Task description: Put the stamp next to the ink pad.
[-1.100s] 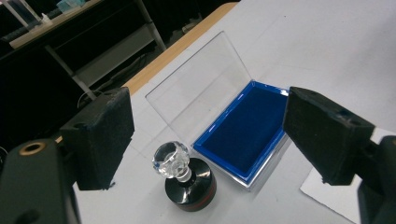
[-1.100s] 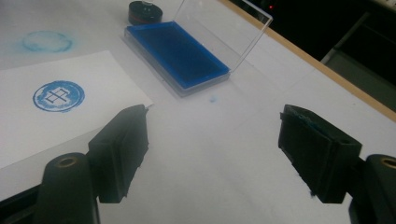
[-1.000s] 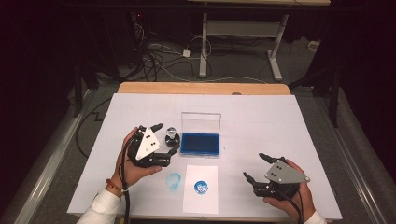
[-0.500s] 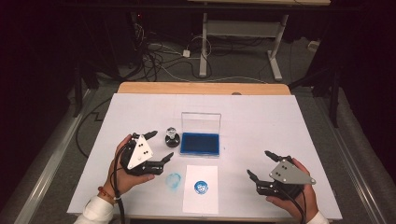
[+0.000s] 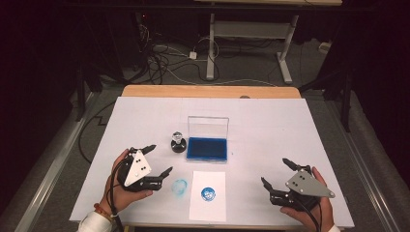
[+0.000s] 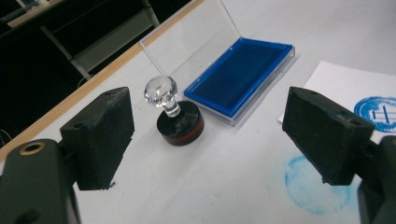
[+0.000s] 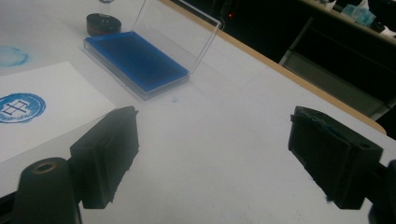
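Observation:
A round black stamp (image 5: 178, 143) (image 6: 178, 122) (image 7: 103, 23) with a clear knob stands upright on the white table, left of an open blue ink pad (image 5: 208, 147) (image 6: 238, 78) (image 7: 136, 59) whose clear lid stands up. A white sheet (image 5: 208, 194) (image 6: 341, 84) (image 7: 42, 109) near the front edge carries a round blue print (image 5: 209, 194) (image 7: 19, 107). A fainter blue print (image 5: 179, 186) (image 6: 310, 185) marks the table beside it. My left gripper (image 5: 161, 159) (image 6: 208, 140) is open, held back from the stamp. My right gripper (image 5: 275, 174) (image 7: 212, 154) is open at the front right, holding nothing.
The white table top (image 5: 270, 130) ends in a wooden strip (image 5: 208, 91) at the far edge. Beyond it lie cables (image 5: 164, 58) and a desk frame (image 5: 251, 34) on the dark floor. A metal rail (image 5: 48, 169) runs along the left side.
My left gripper has let go of the stamp and drawn back toward the front left, leaving the stamp standing beside the ink pad. The right gripper has barely shifted.

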Motion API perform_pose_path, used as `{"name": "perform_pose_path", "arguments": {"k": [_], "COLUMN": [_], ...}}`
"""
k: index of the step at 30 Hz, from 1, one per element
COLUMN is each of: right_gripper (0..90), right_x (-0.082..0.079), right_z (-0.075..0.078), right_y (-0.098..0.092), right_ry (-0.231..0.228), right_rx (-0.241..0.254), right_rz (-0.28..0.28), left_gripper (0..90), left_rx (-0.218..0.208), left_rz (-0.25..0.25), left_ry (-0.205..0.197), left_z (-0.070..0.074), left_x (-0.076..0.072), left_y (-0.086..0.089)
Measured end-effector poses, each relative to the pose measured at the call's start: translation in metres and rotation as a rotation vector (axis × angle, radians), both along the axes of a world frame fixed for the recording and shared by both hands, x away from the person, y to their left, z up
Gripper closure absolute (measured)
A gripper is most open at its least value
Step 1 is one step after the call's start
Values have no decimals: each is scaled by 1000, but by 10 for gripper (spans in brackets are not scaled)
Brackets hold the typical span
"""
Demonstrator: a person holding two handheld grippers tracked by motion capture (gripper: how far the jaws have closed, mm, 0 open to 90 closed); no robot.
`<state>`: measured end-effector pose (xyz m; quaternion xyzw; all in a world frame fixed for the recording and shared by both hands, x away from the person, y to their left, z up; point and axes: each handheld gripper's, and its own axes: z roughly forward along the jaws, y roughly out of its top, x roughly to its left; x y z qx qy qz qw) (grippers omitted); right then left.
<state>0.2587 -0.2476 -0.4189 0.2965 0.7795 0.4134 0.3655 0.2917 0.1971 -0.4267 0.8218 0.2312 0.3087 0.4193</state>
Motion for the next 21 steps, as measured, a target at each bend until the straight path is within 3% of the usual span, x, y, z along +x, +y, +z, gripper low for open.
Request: {"name": "perform_pose_path", "arguments": {"k": [11, 21], "right_gripper": [157, 159], "right_x": [-4, -7], "right_z": [-4, -6], "right_y": [-6, -11], "right_ry": [-17, -17], "right_rx": [-3, -2], "right_rz": [-26, -38], "left_gripper": [161, 161], "left_rx": [4, 34], "left_rz": [25, 46], "left_ry": [29, 50], "left_z": [-13, -25], "left_x": [-10, -17], "left_y": [14, 23]}}
